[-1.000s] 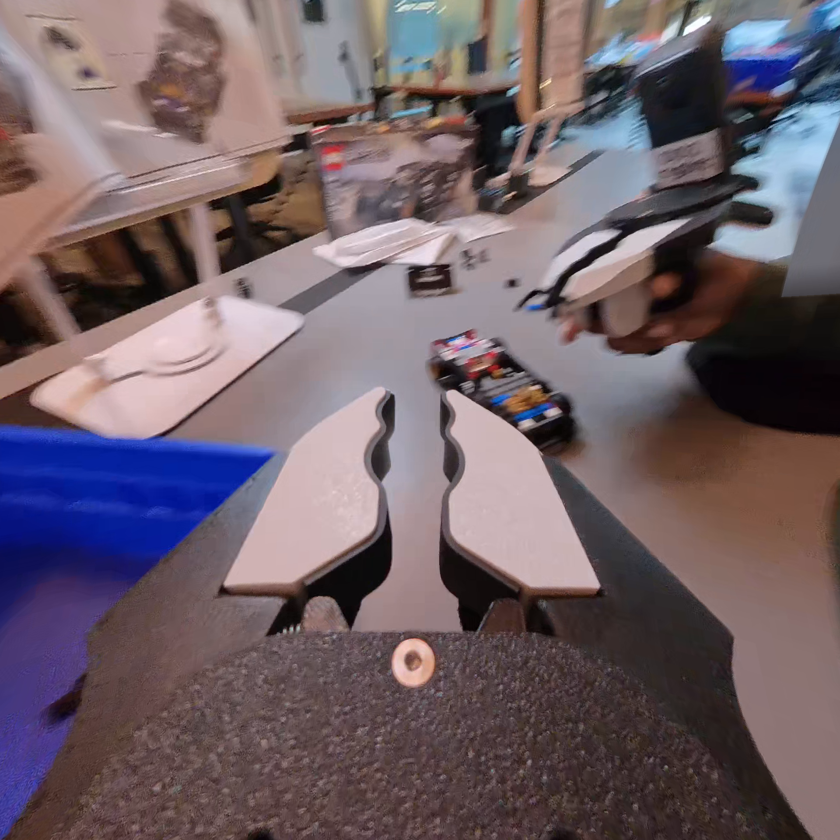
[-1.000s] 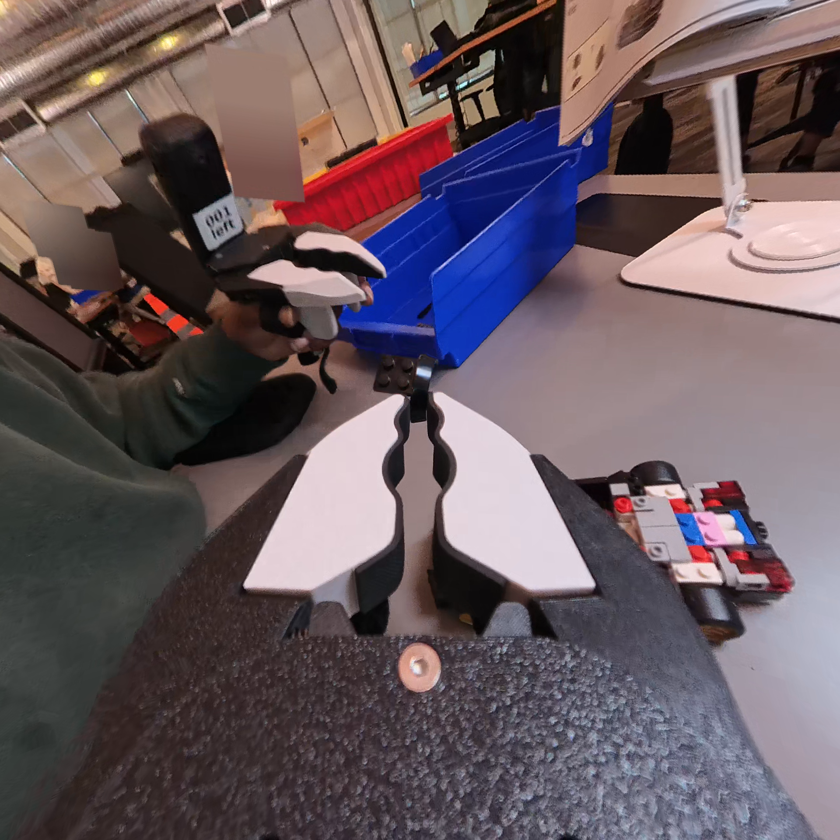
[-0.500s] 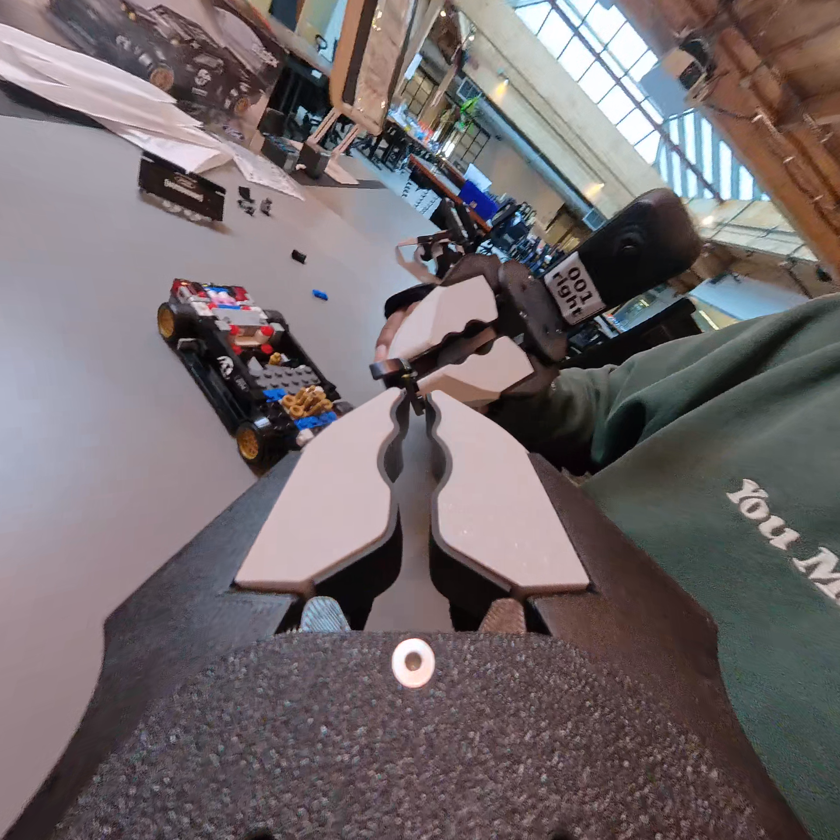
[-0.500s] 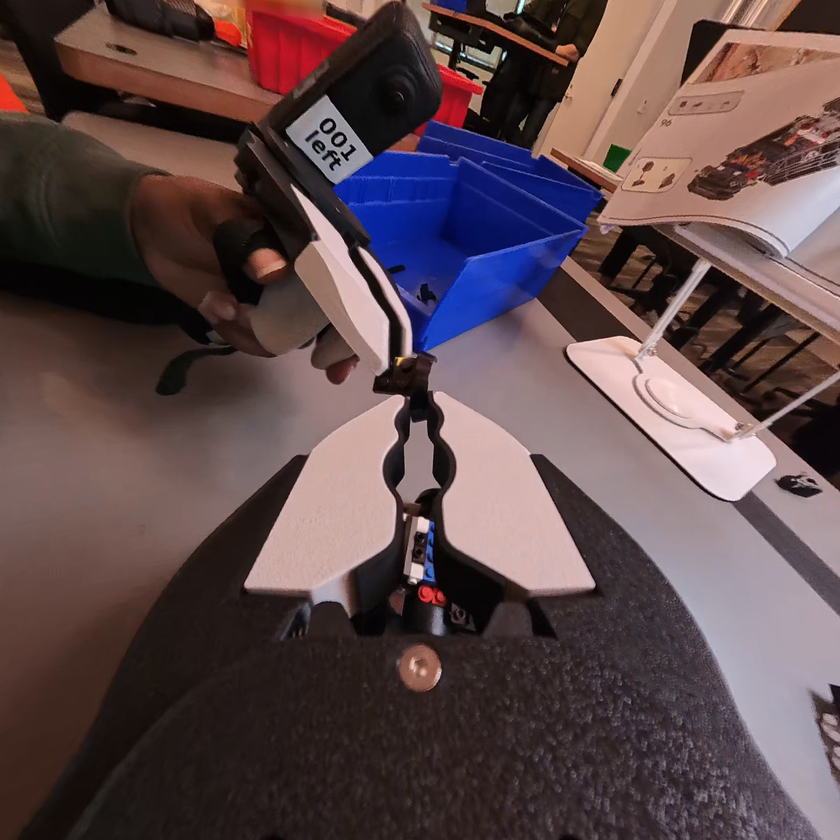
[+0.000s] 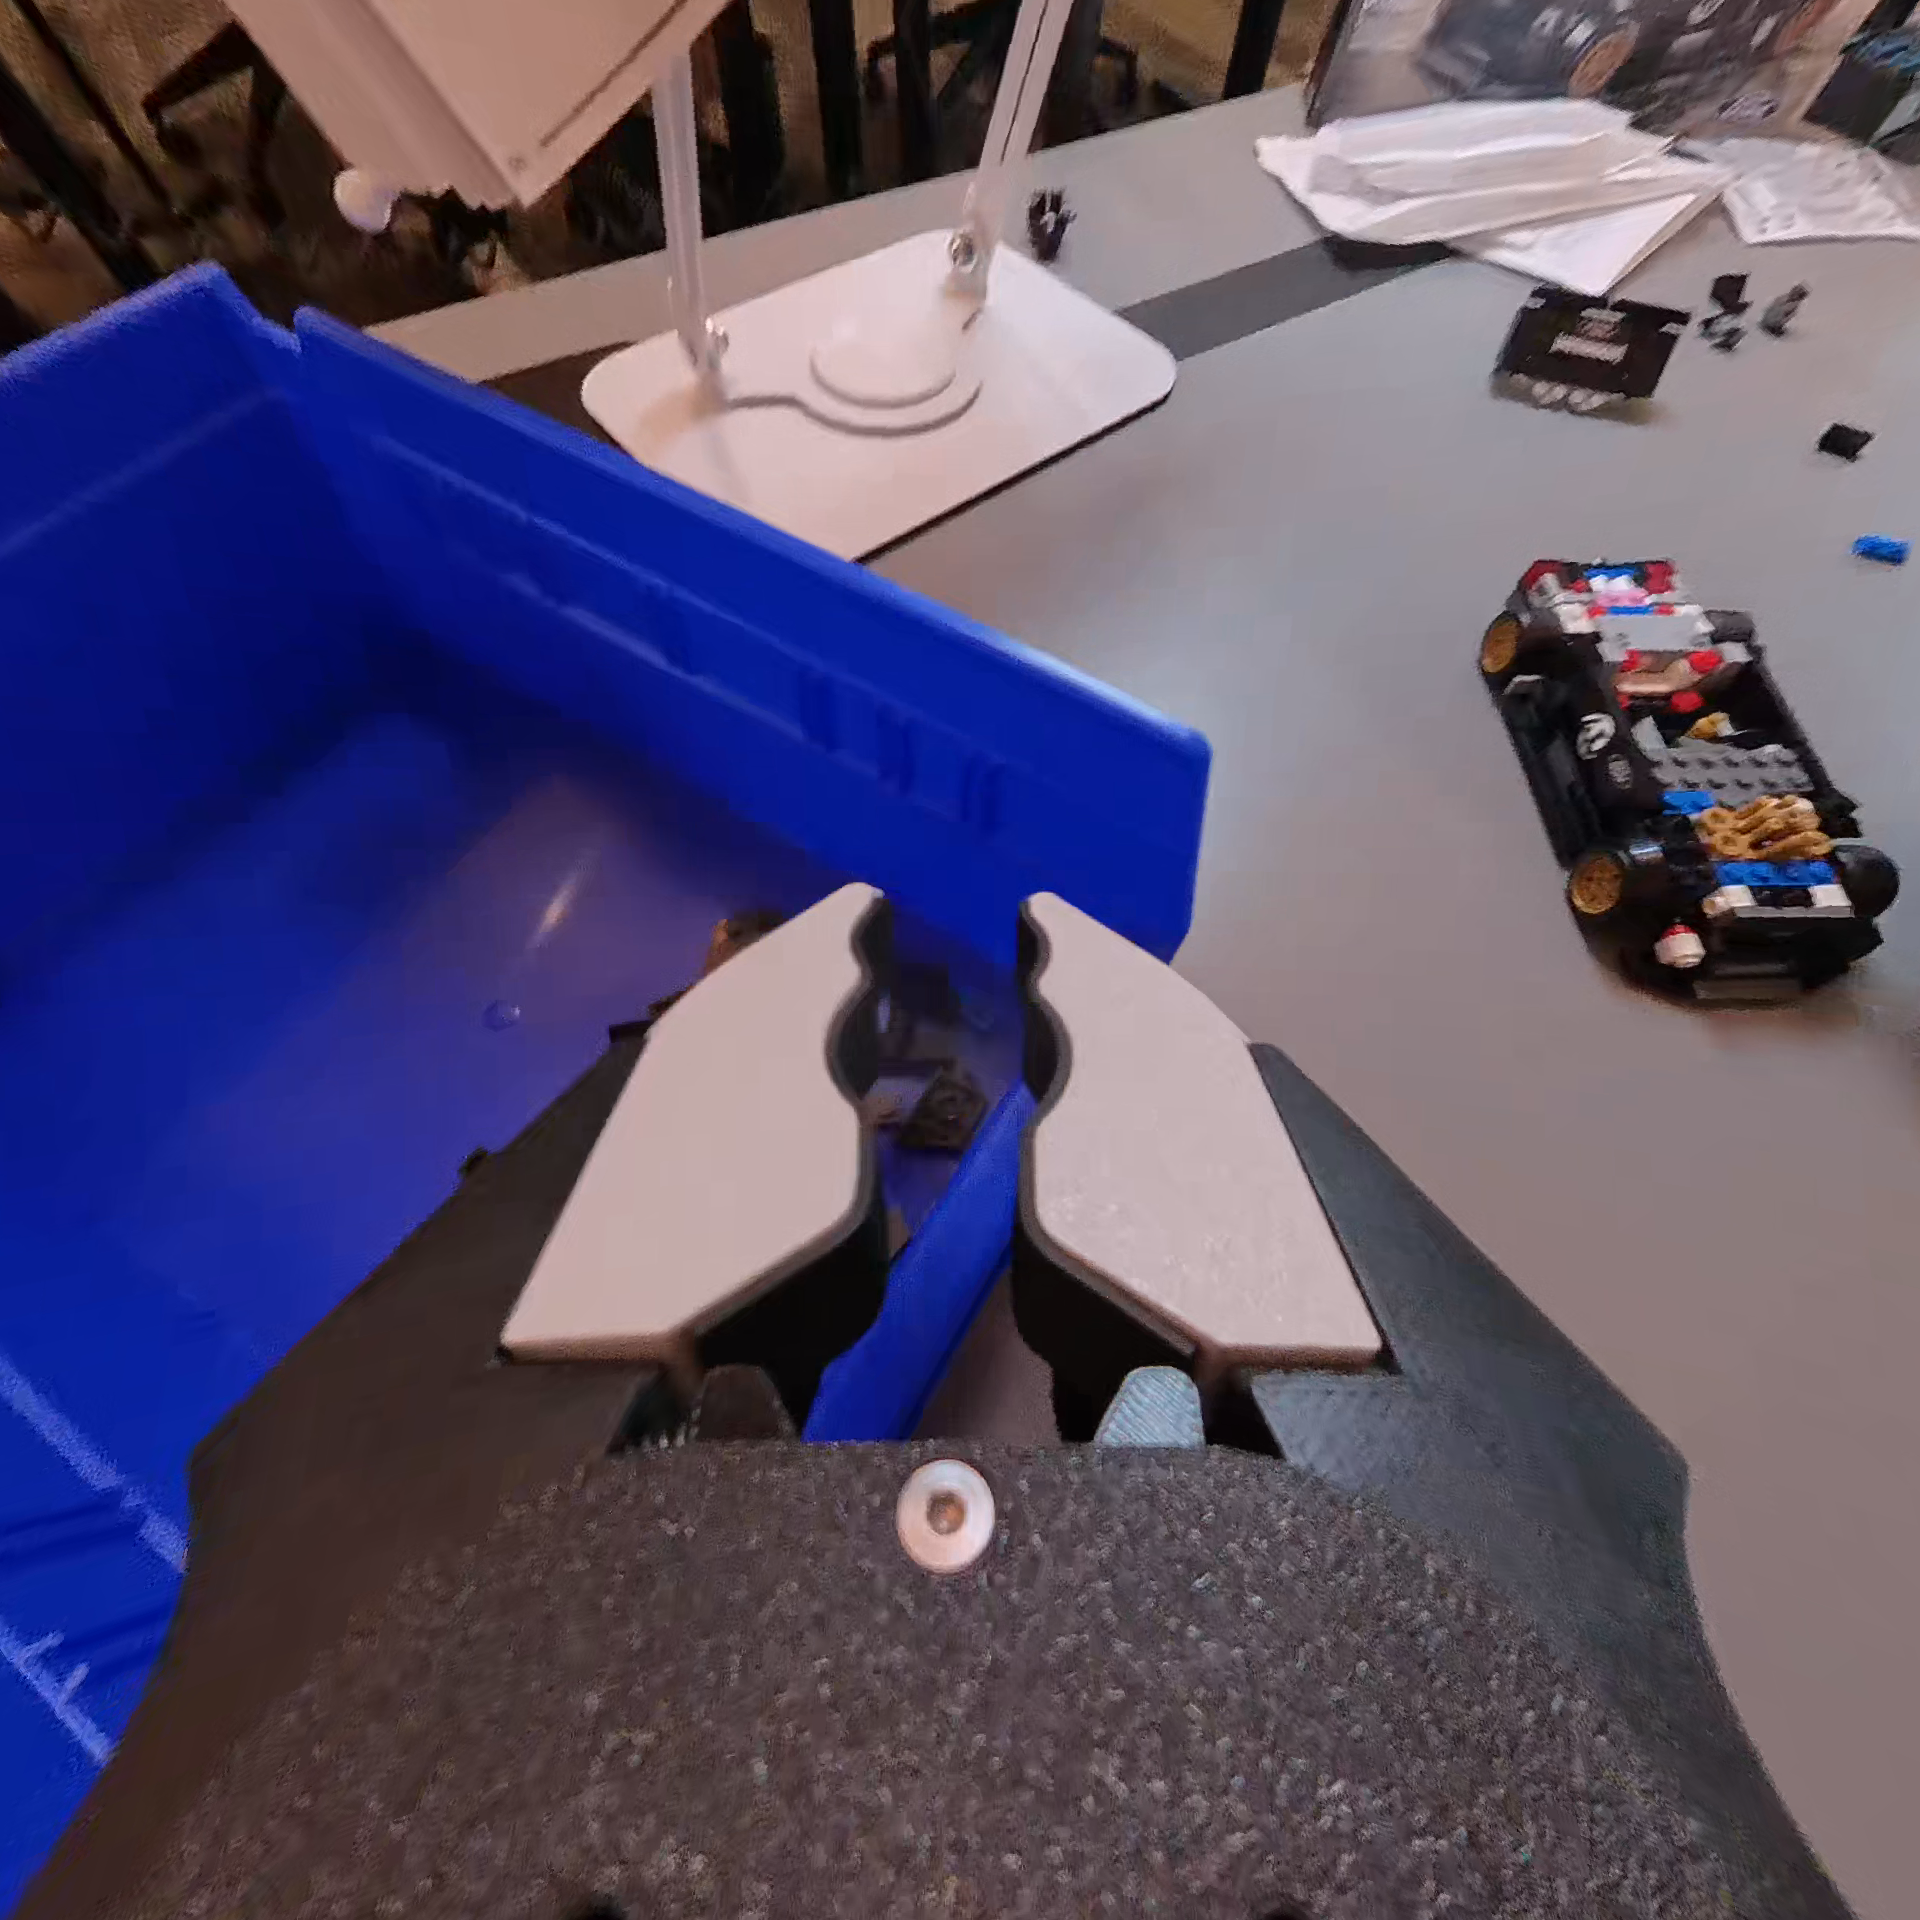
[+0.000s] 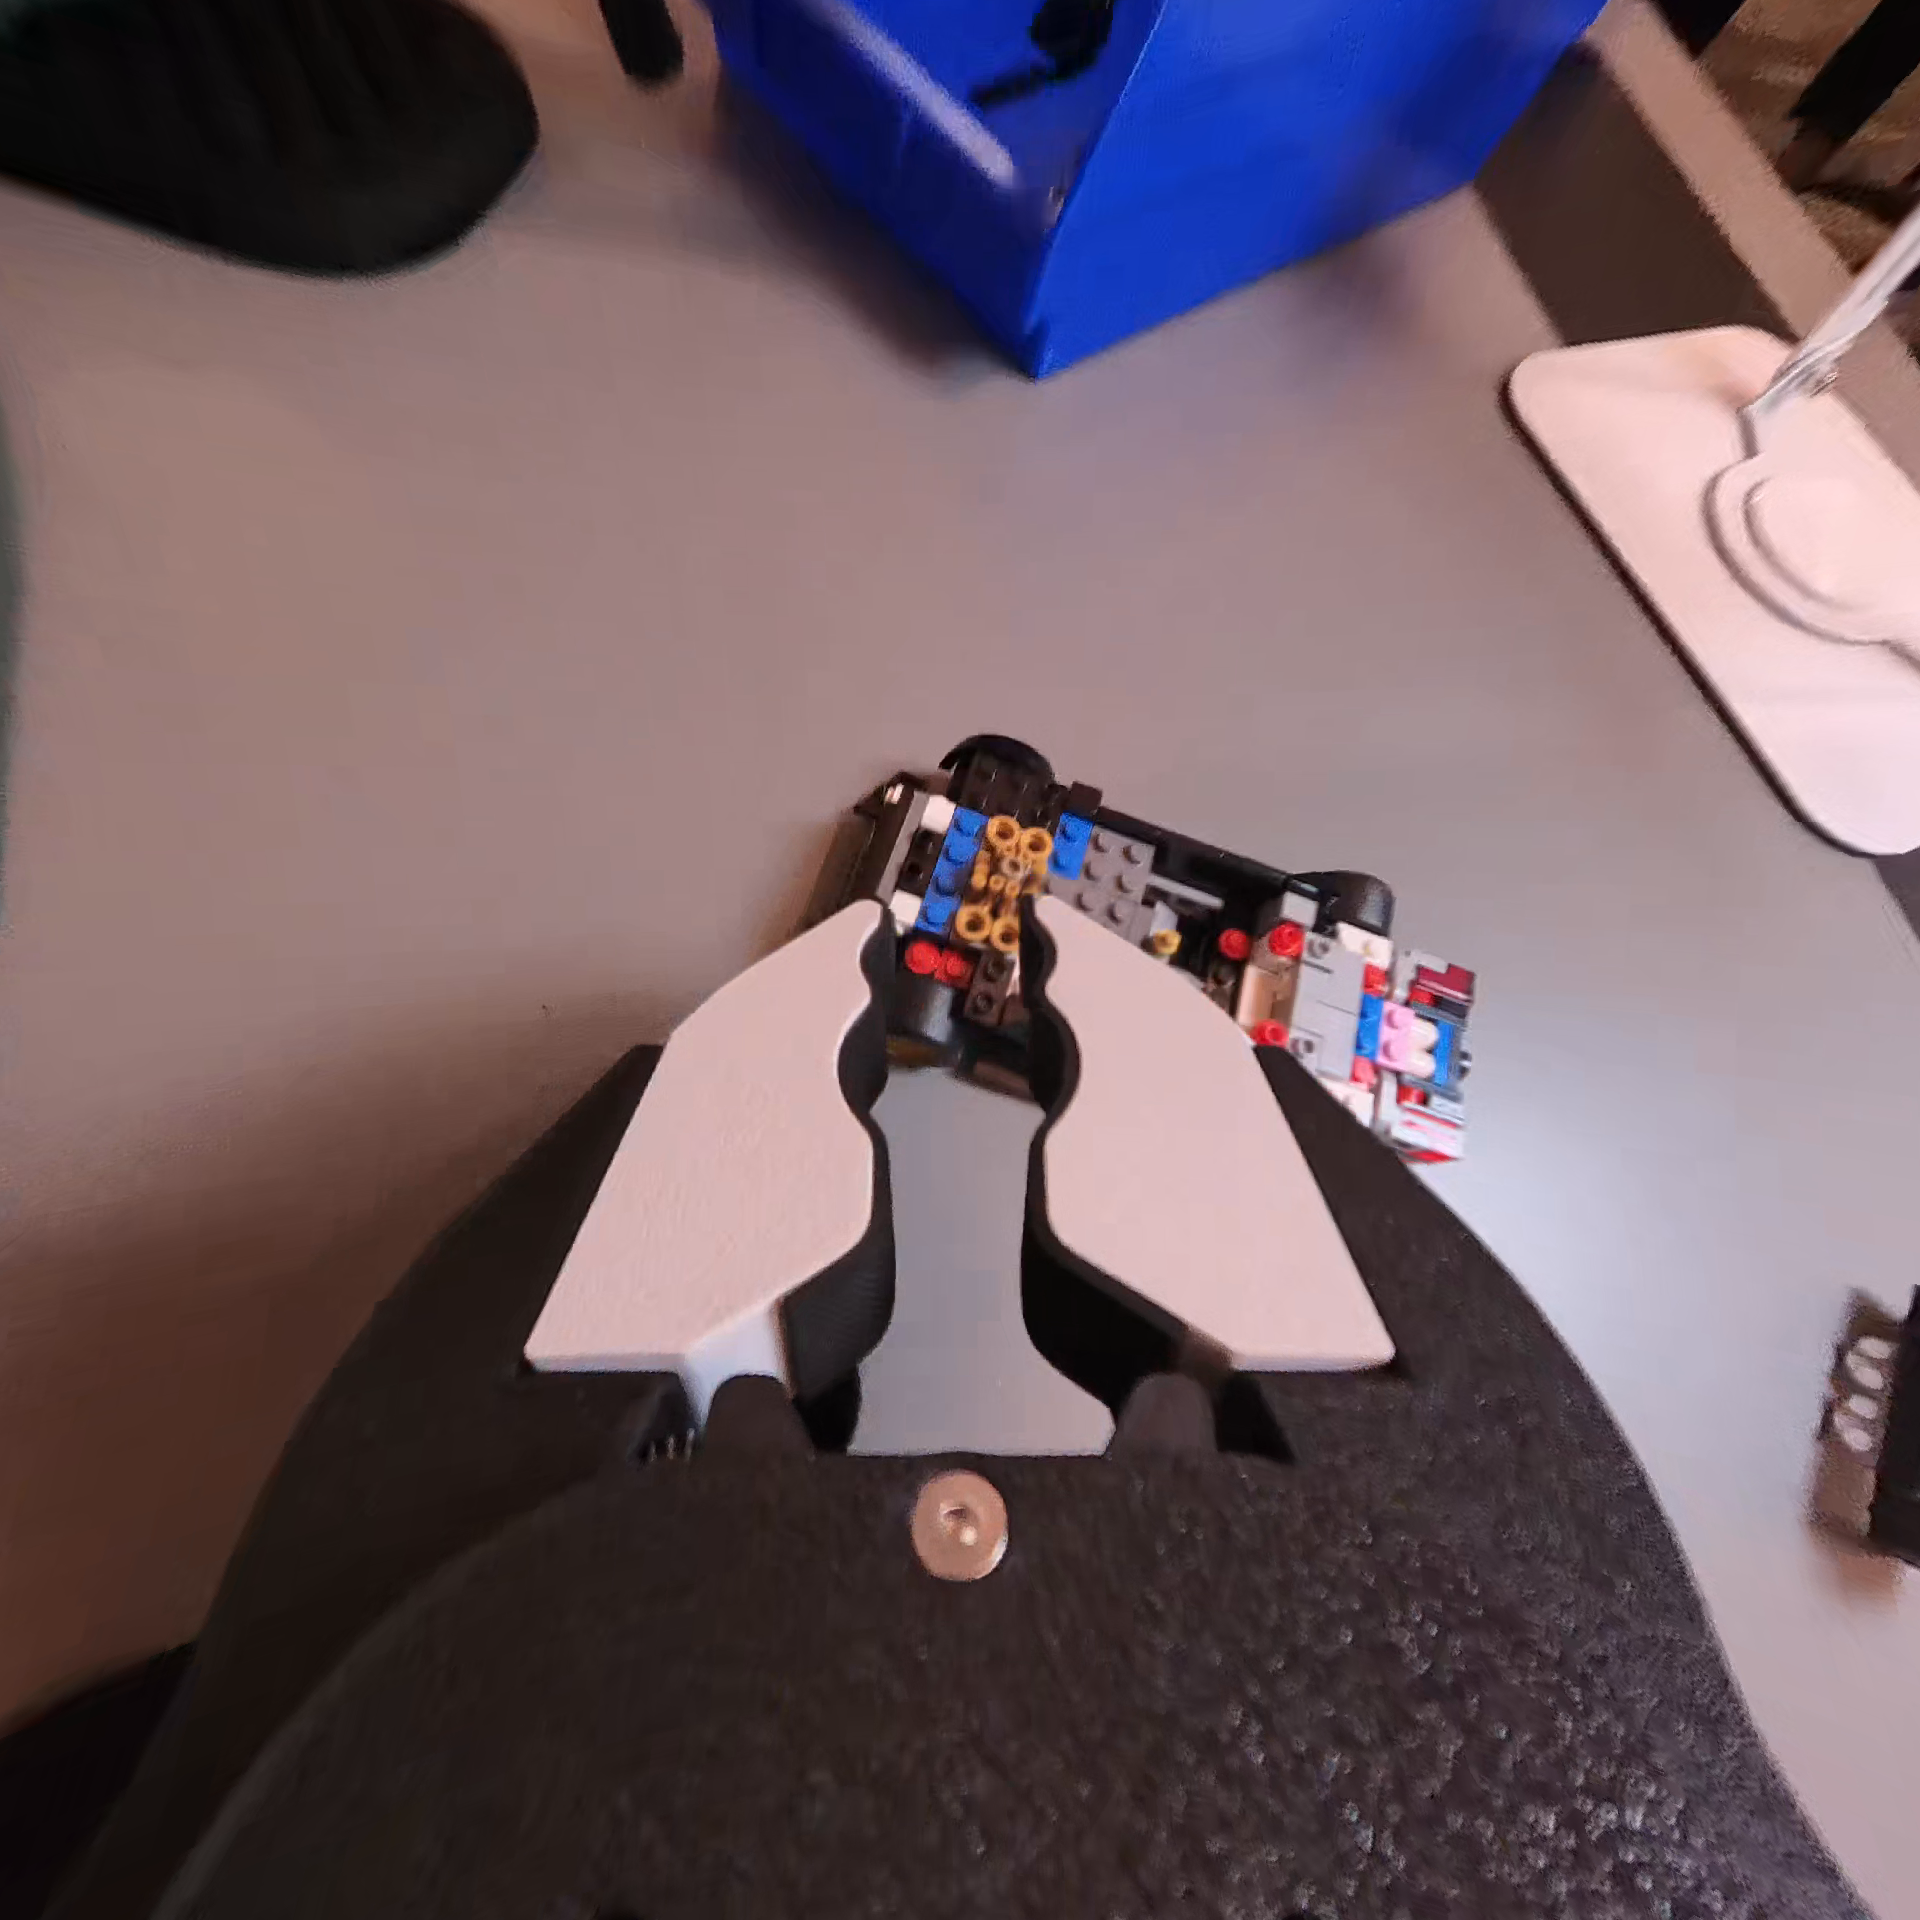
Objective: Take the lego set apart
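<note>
Half a second ago my left gripper (image 5: 948, 914) was pinching a small black piece against the right one in mid-air; now I am holding it over the near right corner of the blue bin (image 5: 582, 644), fingers parted by a clear gap and gripping nothing. Loose black pieces (image 5: 940, 1112) are lying on the bin floor right under that gap. The bin's front lip is running between my fingers, and its right wall is ending just past the tips, so I am working tight against that corner.

Moving right, the white stand base (image 5: 883, 384) is sitting beyond the bin, and open grey table (image 5: 1351, 623) is separating the bin from the lego car (image 5: 1683, 800), which is lying well apart on the right. More small pieces are scattered behind it near the papers (image 5: 1486, 177).

My right gripper (image 6: 954, 914), which was up beside the left one before, is now hovering low over the lego car (image 6: 1122, 883), its fingers apart and empty, the tips flanking the gold-coloured stud cluster (image 6: 997, 873) at the car's left end. I cannot tell whether they are touching it. Bare table is lying wide open to the left there; the blue bin's corner (image 6: 1143, 177) is ahead, the stand base (image 6: 1714, 582) to the right.
</note>
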### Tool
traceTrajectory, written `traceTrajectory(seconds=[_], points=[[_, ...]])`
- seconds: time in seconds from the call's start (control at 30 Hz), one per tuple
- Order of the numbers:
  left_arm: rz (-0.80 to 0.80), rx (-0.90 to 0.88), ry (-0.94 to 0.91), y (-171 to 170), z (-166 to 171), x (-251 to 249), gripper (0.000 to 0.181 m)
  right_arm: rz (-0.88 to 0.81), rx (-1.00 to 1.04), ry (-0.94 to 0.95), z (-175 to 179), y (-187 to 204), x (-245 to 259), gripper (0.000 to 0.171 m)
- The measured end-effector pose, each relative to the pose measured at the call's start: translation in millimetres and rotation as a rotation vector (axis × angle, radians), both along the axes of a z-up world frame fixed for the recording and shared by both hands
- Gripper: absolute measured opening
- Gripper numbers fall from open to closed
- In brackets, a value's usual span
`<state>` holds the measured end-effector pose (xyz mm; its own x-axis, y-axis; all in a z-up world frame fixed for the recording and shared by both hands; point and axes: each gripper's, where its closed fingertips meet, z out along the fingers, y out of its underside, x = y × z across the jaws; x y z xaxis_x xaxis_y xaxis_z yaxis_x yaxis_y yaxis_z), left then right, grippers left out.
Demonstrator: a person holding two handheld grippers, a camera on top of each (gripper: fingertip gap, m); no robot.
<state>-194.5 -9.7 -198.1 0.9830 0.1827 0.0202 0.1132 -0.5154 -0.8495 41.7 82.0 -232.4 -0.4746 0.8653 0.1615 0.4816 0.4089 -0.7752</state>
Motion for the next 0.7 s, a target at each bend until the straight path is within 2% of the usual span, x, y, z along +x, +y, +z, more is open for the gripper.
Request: traceTrajectory(seconds=[0.13, 0.2, 0.23, 0.27, 0.3, 0.4, 0.53, 0.7], points=[[0.036, 0.016, 0.095, 2.1, 3.2, -5.5, 0.053, 0.015, 0.029, -0.036, -11.8, -4.1, -0.4, 0.025], [-0.004, 0.065, 0.177, 6.3, 13.6, 2.8, 0.053, 0.003, 0.024, -0.026, -10.5, -1.9, -1.6, 0.025], [-0.081, 0.114, 0.188, 10.9, 21.1, 19.8, 0.044, -0.008, 0.020, -0.015, -8.6, 0.3, -2.8, 0.025], [-0.187, 0.163, 0.158, 16.2, 26.6, 45.0, 0.029, -0.024, 0.016, -0.002, -6.4, 3.1, -4.3, 0.025], [-0.289, 0.203, 0.087, 21.7, 28.7, 72.7, 0.022, -0.040, 0.012, 0.012, -4.2, 5.9, -6.1, 0.027], [-0.528, 0.113, -0.219, 36.6, 1.6, 149.1, 0.027, -0.067, -0.017, 0.004, -5.5, 7.6, -9.8, 0.036], [-0.529, -0.075, -0.351, 62.6, -50.5, 177.4, 0.027, -0.087, 0.010, -0.054, -18.2, 4.8, -13.8, 0.051], [-0.561, -0.169, -0.489, 81.9, -66.9, 192.8, 0.028, -0.118, 0.030, -0.093, -26.1, -3.0, -20.8, 0.063]])
